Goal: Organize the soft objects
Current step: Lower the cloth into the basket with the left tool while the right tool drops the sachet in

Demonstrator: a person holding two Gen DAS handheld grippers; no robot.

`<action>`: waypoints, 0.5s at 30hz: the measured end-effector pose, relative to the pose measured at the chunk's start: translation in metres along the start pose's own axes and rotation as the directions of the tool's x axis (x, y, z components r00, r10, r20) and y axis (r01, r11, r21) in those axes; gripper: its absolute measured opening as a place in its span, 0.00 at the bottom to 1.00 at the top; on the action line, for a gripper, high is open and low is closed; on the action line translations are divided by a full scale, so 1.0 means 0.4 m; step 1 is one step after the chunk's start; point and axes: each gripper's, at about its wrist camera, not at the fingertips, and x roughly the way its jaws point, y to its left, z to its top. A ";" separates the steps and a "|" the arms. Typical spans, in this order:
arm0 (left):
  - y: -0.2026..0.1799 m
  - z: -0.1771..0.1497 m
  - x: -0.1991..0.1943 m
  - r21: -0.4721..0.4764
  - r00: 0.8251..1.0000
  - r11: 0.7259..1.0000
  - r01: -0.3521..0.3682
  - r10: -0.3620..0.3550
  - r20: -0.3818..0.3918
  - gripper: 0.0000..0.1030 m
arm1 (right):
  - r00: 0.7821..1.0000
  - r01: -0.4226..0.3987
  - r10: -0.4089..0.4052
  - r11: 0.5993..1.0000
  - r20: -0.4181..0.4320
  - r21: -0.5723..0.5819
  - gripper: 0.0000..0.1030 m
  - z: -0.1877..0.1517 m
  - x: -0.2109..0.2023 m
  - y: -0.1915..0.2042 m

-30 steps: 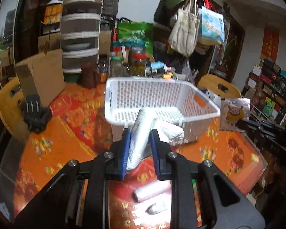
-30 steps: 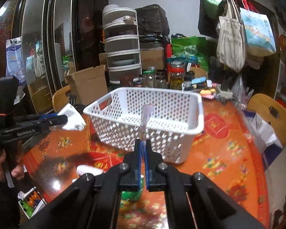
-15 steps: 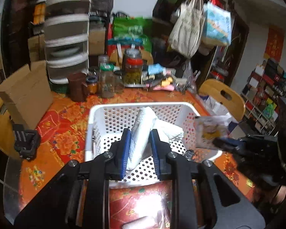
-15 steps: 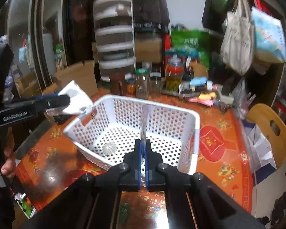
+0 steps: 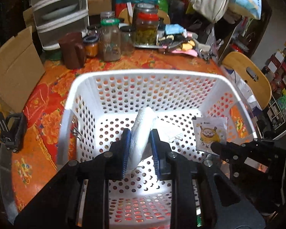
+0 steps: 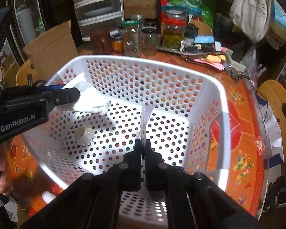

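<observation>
A white perforated basket stands on the orange floral tablecloth. My left gripper is shut on a white tissue pack and holds it above the inside of the basket; it also shows in the right wrist view. My right gripper is shut on a thin cartoon-printed packet, seen edge-on over the basket floor; its face shows in the left wrist view. A white shuttlecock lies on the basket floor.
Glass jars, a brown jug and clutter stand behind the basket. A cardboard box is at the left. A wooden chair is at the right. A black clip device lies left of the basket.
Both grippers moved forward and down from in front of the basket to over its inside, each still holding its item. The basket now fills both views.
</observation>
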 end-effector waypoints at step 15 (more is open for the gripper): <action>0.020 -0.018 0.015 0.000 1.000 1.000 0.028 -0.028 0.007 0.63 | 0.999 0.012 -0.012 1.000 -0.033 -0.008 0.26 -0.004 0.030 0.011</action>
